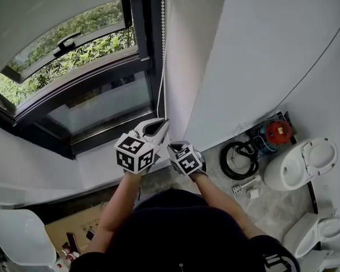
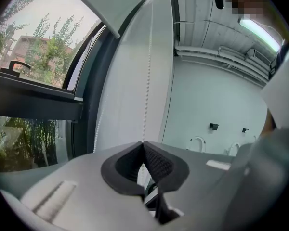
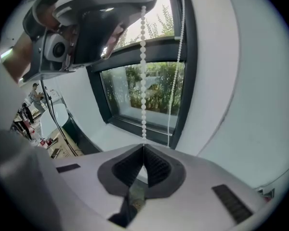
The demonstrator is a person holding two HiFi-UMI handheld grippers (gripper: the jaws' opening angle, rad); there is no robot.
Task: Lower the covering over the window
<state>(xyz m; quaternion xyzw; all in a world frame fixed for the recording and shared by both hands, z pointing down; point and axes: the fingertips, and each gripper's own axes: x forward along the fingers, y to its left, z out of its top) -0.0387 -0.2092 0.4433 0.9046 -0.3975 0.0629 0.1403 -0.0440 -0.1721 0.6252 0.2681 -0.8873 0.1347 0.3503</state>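
The white roller blind (image 1: 56,4) covers only the top of the dark-framed window (image 1: 90,95); its lower edge also shows in the left gripper view (image 2: 115,4). A white bead chain (image 1: 162,50) hangs beside the frame's right edge. My left gripper (image 1: 161,124) is shut on one strand of the chain (image 2: 147,81), which runs up from its closed tips (image 2: 143,143). Just below it, my right gripper (image 1: 172,148) is shut on the same strand (image 3: 143,71), taut between the two tools. The second strand (image 3: 176,81) hangs free by the frame.
White walls stand close on the right of the window. On the floor at the right are two white toilets (image 1: 303,163) (image 1: 317,234), a black hose coil (image 1: 241,157) and a red device (image 1: 277,130). A cardboard box (image 1: 73,231) lies at the lower left.
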